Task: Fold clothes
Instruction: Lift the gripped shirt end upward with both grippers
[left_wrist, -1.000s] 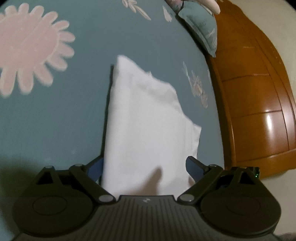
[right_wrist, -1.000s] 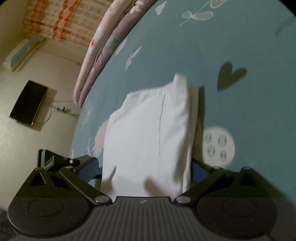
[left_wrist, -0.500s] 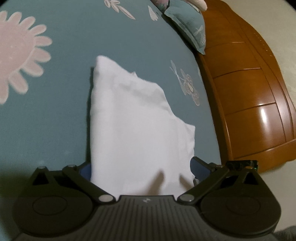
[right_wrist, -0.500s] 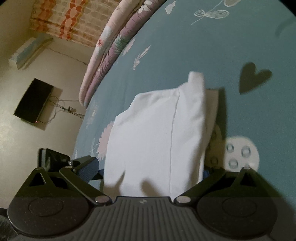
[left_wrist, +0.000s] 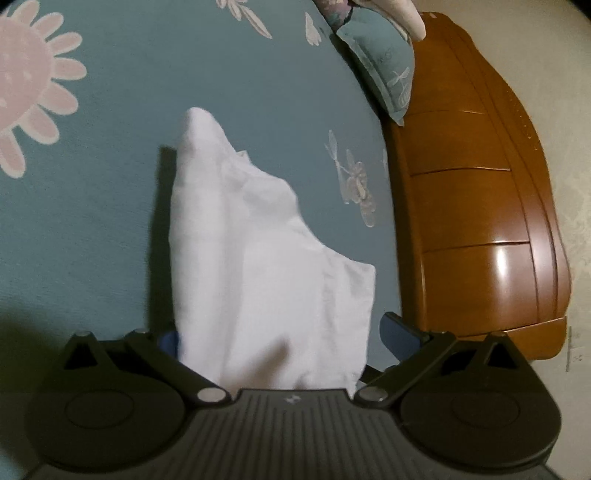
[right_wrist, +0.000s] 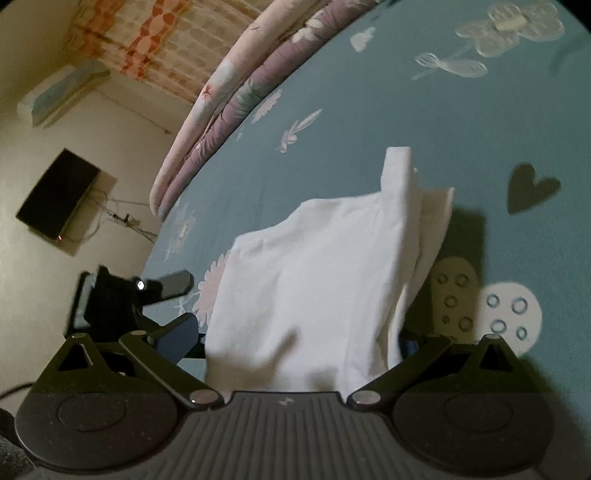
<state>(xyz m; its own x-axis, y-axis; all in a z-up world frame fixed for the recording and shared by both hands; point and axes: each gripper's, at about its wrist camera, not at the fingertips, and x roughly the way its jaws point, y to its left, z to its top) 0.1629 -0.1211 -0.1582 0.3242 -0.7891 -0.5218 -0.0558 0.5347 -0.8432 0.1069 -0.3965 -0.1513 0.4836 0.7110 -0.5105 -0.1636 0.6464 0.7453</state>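
A folded white cloth (left_wrist: 258, 258) hangs above the teal bedsheet (left_wrist: 92, 221) and throws a shadow to its left. Its near edge runs down between the wide-apart fingers of my left gripper (left_wrist: 284, 334), which stands open around it. In the right wrist view the same white cloth (right_wrist: 314, 277) lies between the spread fingers of my right gripper (right_wrist: 295, 338), also open, with a second layer showing on the cloth's right side. How the cloth is supported is hidden behind the gripper bodies. The left gripper's dark body (right_wrist: 114, 295) shows at the left of the right wrist view.
A wooden headboard (left_wrist: 480, 221) and a teal pillow (left_wrist: 384, 62) bound the bed on the right of the left view. A rolled floral quilt (right_wrist: 240, 92) lies along the bed's far side. A wall TV (right_wrist: 59, 199) and an air conditioner (right_wrist: 62, 96) are beyond it.
The cloth has risen from the sheet and its shadow has grown. Its far end has sagged and crumpled, and a loose inner layer now shows at the right. Both grippers stay spread.
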